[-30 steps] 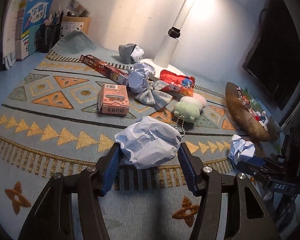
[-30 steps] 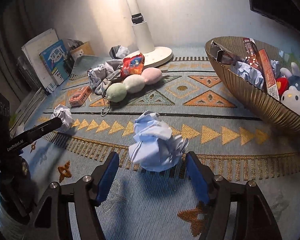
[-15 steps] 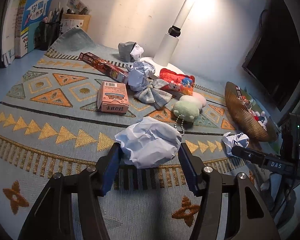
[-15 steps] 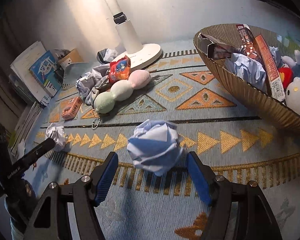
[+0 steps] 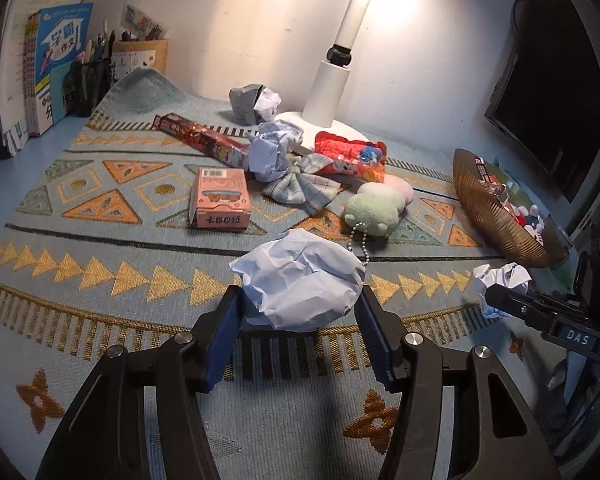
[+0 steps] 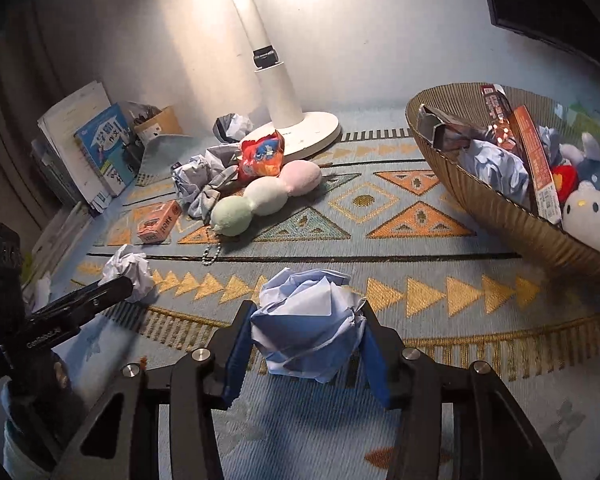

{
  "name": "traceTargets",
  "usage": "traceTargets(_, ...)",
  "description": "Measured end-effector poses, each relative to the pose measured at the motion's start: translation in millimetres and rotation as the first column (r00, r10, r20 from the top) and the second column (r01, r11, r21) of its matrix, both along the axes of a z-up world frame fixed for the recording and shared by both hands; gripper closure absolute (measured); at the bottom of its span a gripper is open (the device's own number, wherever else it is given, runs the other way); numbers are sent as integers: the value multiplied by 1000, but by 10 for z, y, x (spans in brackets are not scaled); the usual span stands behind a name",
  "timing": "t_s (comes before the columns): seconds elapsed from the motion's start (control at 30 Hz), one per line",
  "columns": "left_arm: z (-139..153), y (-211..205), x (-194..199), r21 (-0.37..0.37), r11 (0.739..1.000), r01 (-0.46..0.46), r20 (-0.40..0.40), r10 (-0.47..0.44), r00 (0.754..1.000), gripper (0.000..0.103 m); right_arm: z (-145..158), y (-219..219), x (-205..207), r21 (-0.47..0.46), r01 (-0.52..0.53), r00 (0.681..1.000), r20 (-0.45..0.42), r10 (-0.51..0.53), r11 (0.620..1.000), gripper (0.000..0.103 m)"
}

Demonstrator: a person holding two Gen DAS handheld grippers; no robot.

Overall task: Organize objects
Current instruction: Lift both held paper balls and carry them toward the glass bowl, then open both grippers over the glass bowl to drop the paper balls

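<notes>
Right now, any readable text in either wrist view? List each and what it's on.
"DAS": on the right gripper body, left wrist view.
"GenRobot.AI": on the left gripper arm, right wrist view, only roughly legible.
"学霸作文": blue book cover.
Pink box: front characters too blurred to read.
Red boxes in the bowl: print too small.
</notes>
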State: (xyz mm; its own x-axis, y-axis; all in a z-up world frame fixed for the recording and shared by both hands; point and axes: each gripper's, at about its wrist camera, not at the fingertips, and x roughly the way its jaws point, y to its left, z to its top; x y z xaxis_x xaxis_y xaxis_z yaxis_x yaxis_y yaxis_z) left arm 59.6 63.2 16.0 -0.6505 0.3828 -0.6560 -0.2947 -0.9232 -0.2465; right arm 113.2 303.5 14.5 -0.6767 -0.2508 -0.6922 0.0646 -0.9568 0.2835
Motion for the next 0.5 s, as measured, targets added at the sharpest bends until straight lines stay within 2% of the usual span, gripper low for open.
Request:
traceTargets(0.1, 132, 90, 27, 26, 1000, 14, -7, -14, 1000, 50, 119, 175, 231, -60, 11, 1000, -5, -11, 998, 55)
traceTargets(0.17, 295, 232, 26, 68, 996, 52, -24, -51, 998, 49, 324, 371, 394, -56, 47, 998, -45, -50, 997, 55)
traceTargets(0.23, 499, 483, -4, 76, 992, 100, -60, -96, 994, 49, 590, 672, 517, -57, 116, 988, -94, -121, 992, 55)
traceTargets(0.37, 847, 1190, -187, 62, 975, 214, -107, -207, 973, 49, 986, 1369, 547, -40, 306, 941, -138, -309, 951, 55)
traceTargets(0.43, 941, 1557, -306, 67, 961, 267, -113, -259, 959, 49, 1073, 1701, 472, -47, 398, 909, -119, -400, 916, 55)
traceTargets(0.5, 980, 1917, -468, 65, 951, 302, -104, -294, 950, 49, 1102, 1959, 344, -84, 442, 890, -82, -448, 893, 55)
